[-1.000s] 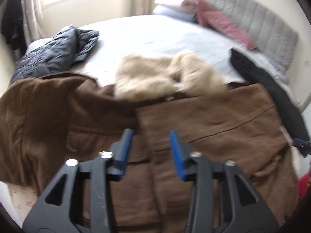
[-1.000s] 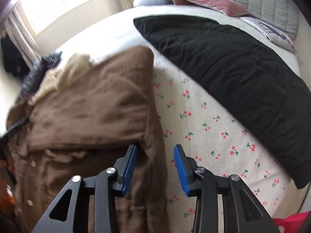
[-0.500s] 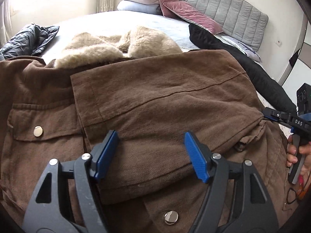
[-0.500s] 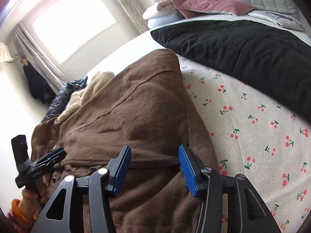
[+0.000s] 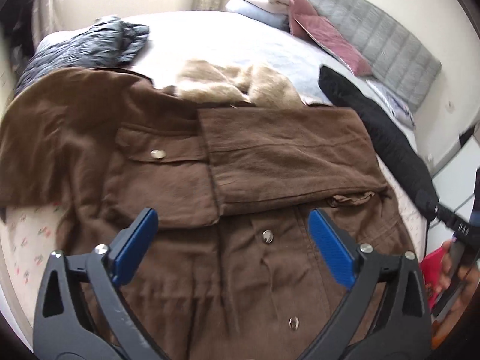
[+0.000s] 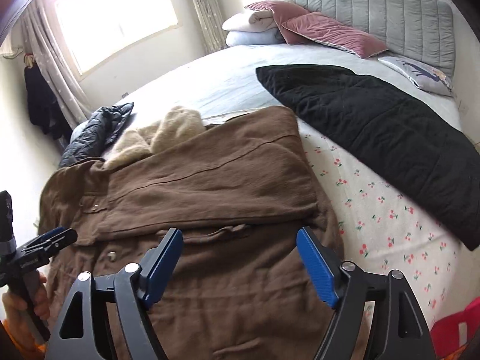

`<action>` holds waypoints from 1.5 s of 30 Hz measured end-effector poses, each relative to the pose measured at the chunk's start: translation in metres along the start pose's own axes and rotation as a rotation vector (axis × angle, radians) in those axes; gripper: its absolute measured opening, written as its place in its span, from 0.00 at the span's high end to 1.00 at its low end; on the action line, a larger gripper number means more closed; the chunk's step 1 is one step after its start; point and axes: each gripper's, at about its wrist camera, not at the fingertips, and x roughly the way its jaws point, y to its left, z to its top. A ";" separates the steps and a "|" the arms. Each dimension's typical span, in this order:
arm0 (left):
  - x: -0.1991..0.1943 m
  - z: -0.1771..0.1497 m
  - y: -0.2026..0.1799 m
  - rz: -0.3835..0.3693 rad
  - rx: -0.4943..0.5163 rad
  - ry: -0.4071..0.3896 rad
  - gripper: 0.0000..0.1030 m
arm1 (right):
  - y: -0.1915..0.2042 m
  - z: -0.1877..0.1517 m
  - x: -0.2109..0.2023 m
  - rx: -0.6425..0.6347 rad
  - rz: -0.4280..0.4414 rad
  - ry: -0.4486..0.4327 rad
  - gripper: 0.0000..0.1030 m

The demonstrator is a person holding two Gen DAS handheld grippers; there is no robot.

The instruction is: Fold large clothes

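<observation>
On the bed lies one brown coat, spread front-up near the foot edge, with one sleeve folded across its chest and a cream fur collar at its top. Four metal snaps show down its front in the left wrist view. The left gripper and right gripper both hover over the coat's lower half; their jaws have just been opening and stand spread wide with nothing pinched. One dark puffer jacket sits beyond the coat, one black quilted garment lies to its right, and two pink cushions lean on the grey headboard.
</observation>
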 end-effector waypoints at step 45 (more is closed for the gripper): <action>0.016 -0.084 0.396 -0.169 -1.139 -0.326 0.16 | 0.052 -0.054 0.060 -0.161 -0.037 0.119 0.17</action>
